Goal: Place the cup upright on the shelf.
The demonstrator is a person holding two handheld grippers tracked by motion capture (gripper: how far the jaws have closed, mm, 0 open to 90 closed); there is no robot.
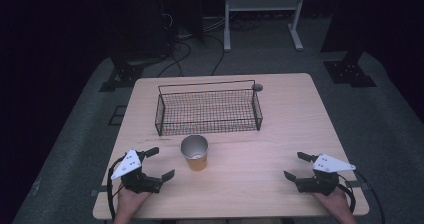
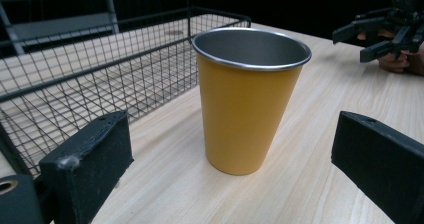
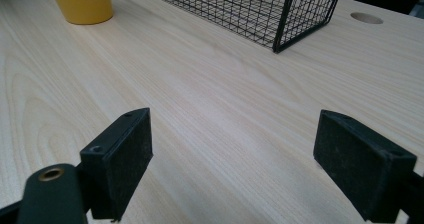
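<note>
Left gripper [image 1: 161, 162] fingers wide open, empty, aimed at upright yellow cup [image 1: 195, 153], ready to grab. Basket [image 1: 208, 108] at cup's 12 o'clock, likely destination. Right gripper [image 1: 295, 166] open, empty, parked on tabletop [image 1: 260, 184].

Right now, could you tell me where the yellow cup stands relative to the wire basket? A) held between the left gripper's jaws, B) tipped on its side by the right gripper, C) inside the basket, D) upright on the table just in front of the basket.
D: the yellow cup stands upright on the table, just outside the wire basket, with the open left gripper beside it, not touching.
</note>
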